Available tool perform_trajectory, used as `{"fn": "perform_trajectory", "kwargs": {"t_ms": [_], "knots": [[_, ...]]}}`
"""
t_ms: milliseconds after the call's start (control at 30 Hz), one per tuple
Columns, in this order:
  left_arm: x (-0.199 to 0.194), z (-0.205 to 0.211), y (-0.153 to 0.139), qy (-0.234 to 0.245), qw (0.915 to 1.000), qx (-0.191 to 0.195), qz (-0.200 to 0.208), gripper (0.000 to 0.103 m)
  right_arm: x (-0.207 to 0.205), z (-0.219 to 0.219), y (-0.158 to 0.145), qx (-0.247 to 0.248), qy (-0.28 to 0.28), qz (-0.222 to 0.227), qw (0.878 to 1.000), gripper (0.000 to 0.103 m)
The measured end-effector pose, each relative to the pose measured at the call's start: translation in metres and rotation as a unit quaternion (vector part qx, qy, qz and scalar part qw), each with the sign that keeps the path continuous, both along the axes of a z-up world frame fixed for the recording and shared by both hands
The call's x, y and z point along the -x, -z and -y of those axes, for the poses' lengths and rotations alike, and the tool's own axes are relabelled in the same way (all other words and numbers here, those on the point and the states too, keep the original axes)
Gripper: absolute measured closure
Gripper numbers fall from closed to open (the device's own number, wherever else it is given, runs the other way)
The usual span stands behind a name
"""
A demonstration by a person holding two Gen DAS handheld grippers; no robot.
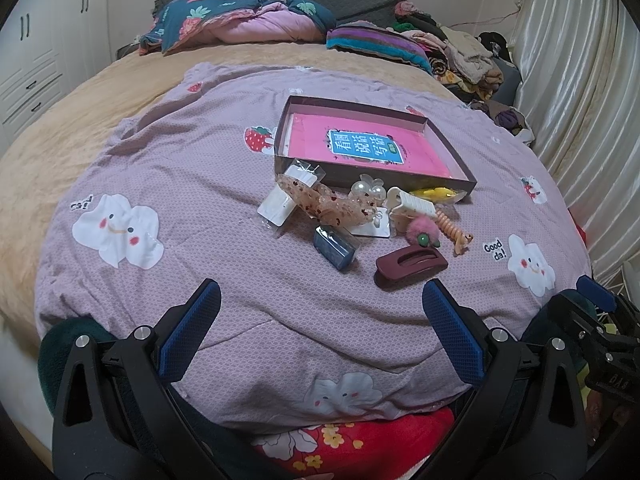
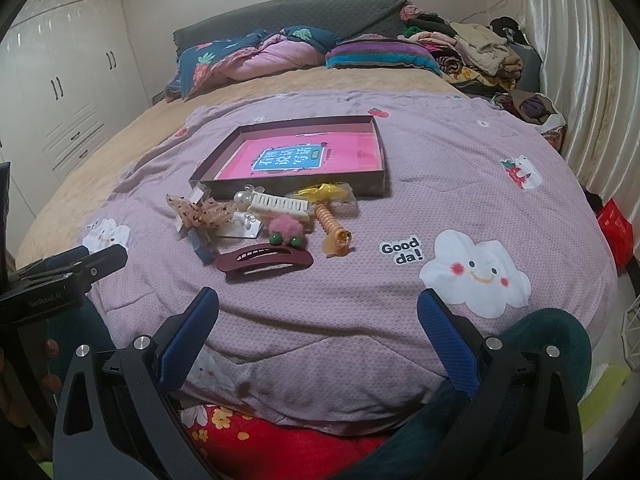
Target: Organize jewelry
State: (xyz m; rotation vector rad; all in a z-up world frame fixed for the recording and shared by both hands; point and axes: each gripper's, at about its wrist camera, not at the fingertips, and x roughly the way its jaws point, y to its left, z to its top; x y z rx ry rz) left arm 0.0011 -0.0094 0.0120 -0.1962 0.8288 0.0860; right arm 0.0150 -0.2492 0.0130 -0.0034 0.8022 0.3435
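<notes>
A shallow dark box with a pink book inside lies on the purple quilt. In front of it sits a heap of hair accessories: a maroon hair clip, a white claw clip, a pink pompom tie, an orange spiral tie, a sequinned bow, a blue clip and a yellow packet. My left gripper and right gripper both stand open, short of the heap, holding nothing.
The purple quilt covers a tan bed. Folded blankets and a clothes pile lie at the headboard. A curtain hangs on the right, white wardrobes on the left. The other gripper's body shows at left.
</notes>
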Motion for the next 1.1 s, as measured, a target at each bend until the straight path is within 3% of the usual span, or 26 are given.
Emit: {"fn": "perform_trajectory", "kwargs": {"t_ms": [767, 967, 1100], "knots": [[-0.048, 0.011, 0.018, 0.035, 0.9992, 0.015, -0.012, 0.008, -0.026, 0.034, 0.001, -0.002, 0.032, 0.013, 0.999, 0.004], [-0.073, -0.005, 0.029, 0.036, 0.9983, 0.045, -0.006, 0.008, -0.039, 0.042, 0.003, -0.002, 0.035, 0.009, 0.999, 0.004], [-0.088, -0.021, 0.042, 0.025, 0.9972, 0.067, -0.022, 0.008, -0.053, 0.045, 0.005, -0.008, 0.036, 0.001, 0.999, 0.004]]}}
